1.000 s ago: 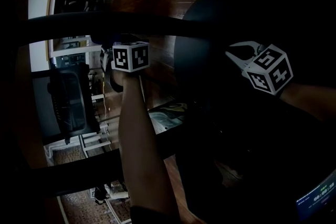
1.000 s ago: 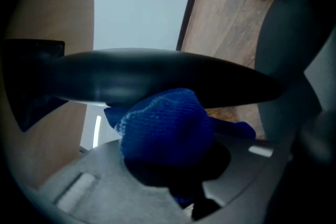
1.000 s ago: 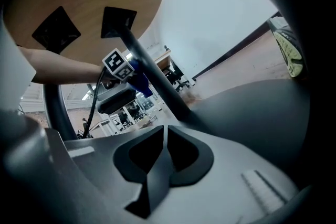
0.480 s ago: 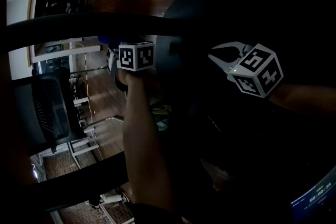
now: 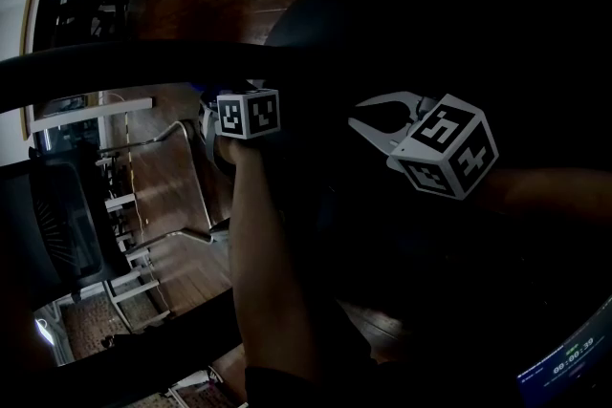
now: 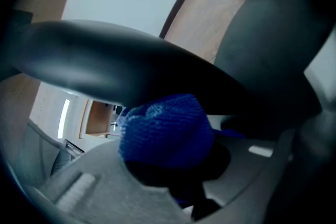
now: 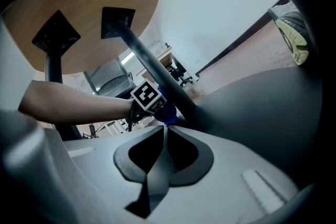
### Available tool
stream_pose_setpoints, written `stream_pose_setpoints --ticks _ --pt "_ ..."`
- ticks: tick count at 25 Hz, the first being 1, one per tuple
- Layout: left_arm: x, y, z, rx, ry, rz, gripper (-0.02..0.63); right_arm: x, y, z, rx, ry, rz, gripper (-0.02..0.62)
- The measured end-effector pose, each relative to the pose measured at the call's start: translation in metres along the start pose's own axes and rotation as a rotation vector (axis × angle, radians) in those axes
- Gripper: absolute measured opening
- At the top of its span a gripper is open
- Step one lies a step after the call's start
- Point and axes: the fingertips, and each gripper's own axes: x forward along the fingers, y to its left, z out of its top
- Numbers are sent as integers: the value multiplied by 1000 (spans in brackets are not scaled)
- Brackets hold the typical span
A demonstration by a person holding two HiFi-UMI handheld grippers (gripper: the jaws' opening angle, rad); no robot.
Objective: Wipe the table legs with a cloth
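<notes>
One blue cloth [image 6: 165, 126], soft, light and limp, bunched at frame centre, pinched in left gripper [image 6: 176, 170] jaws and pressed up against dark leg [image 6: 121, 63]; likely best gripped by the bunched middle for even pressure. Right gripper [image 7: 164, 136] jaws pressed together, empty

A dark table leg [image 5: 115, 64] slants across from the round tabletop [image 7: 89, 18], with a second leg [image 7: 52, 68] left of it. Right of the leg a big dark rounded mass [image 7: 262, 113] closes that side. The left gripper [image 5: 206, 105], clamped on the blue cloth [image 6: 165, 126], presses against the leg, its forearm [image 5: 268, 282] crossing the open wood floor [image 5: 163, 177]. An office chair [image 5: 57, 225] blocks the far left. The right gripper [image 7: 164, 129], jaws together and empty, has free air around it
</notes>
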Motion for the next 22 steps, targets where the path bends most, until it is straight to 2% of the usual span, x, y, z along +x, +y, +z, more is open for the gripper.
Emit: stream_pose_setpoints --ticks 3,6,11,14,19,20,22 --pt "7 -25 -2 51 9 -50 67 -2 2 2 9 -3 3 27" --pt "18 -58 -11 169 41 -119 66 -1 7 3 15 -6 14 26" --pt "22 -68 -13 220 56 -159 63 -2 12 5 18 -9 26 26" --pt "18 -75 -20 371 78 -207 63 -2 12 2 26 -8 24 26" --pt "-3 -79 -22 745 75 -208 63 -3 16 6 44 -20 31 26" --pt "-9 -77 -19 790 67 -204 61 -3 18 8 46 -24 37 26" --pt "-24 -70 -11 786 50 -205 61 -4 23 10 44 -29 46 26"
